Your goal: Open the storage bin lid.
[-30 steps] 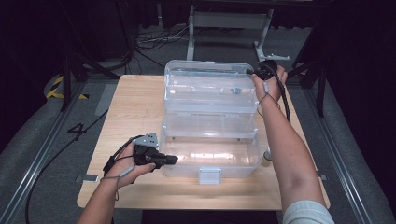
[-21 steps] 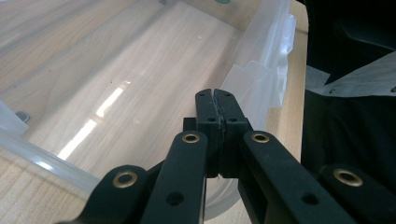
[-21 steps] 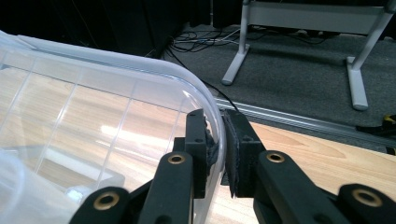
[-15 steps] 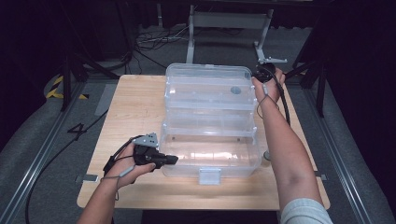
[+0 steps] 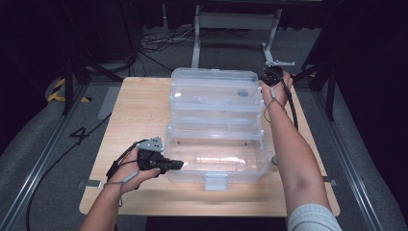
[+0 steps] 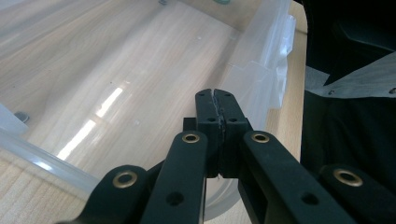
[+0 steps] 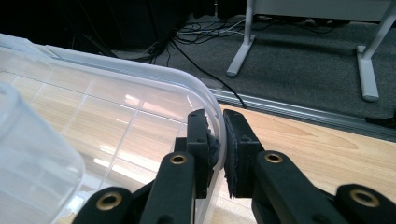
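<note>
A clear plastic box [image 5: 216, 156] sits near the front edge of a wooden table [image 5: 139, 106], its hinged lid [image 5: 214, 94] swung back and lying open beyond it. The right gripper [image 7: 217, 140] is clamped on the lid's curved rim at the far right corner, one jaw inside the rim and one outside. The left gripper [image 5: 175, 164] rests against the box's near left wall, its jaws pressed together on nothing, apparently steadying the box. The box itself looks almost empty: bare wood shows through its floor, with a small dark item [image 6: 21, 116] in one corner, too small to identify. A small round dark object [image 5: 243, 93] shows at the lid. Judging by the grip, the lid is in hand but far from the box, so closing and latching the front clasp [image 5: 216, 181] remain to be done.
</note>
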A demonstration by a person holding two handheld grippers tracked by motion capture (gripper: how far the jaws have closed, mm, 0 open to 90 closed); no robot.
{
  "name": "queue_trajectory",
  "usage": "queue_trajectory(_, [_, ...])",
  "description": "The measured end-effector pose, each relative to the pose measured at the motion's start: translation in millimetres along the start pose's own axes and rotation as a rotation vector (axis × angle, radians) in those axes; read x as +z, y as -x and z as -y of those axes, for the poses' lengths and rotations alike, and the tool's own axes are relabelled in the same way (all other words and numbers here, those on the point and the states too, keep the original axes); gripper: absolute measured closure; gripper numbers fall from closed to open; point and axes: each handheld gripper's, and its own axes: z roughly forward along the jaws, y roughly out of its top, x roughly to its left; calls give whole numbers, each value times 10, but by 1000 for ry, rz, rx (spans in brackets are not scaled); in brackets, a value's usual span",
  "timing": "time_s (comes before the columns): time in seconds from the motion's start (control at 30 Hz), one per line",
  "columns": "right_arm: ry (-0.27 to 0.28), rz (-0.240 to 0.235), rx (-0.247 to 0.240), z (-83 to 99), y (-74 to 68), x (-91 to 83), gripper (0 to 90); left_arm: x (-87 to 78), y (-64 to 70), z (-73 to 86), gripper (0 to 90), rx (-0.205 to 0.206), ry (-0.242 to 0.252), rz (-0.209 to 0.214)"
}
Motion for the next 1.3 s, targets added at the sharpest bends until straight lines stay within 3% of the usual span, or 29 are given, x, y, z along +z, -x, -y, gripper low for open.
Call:
queue_trajectory(0.27, [-2, -6, 25, 45, 21, 33, 821, 2, 1, 2, 900, -1, 4, -1])
queue_trajectory(0.6, [7, -19, 90, 153, 63, 103, 821, 0, 0, 4, 900, 1, 5, -2])
queue_trajectory(0.87, [4, -18, 106, 178, 71, 124, 819, 1, 0, 6, 899, 1, 8, -1])
queue_trajectory(1.03, [28, -62, 150, 201, 132, 109, 743, 1, 5, 0, 899, -7, 2, -5])
queue_trajectory(1.3, [98, -51, 87, 205, 173, -114, 668, -1, 0, -52, 848, -15, -33, -15])
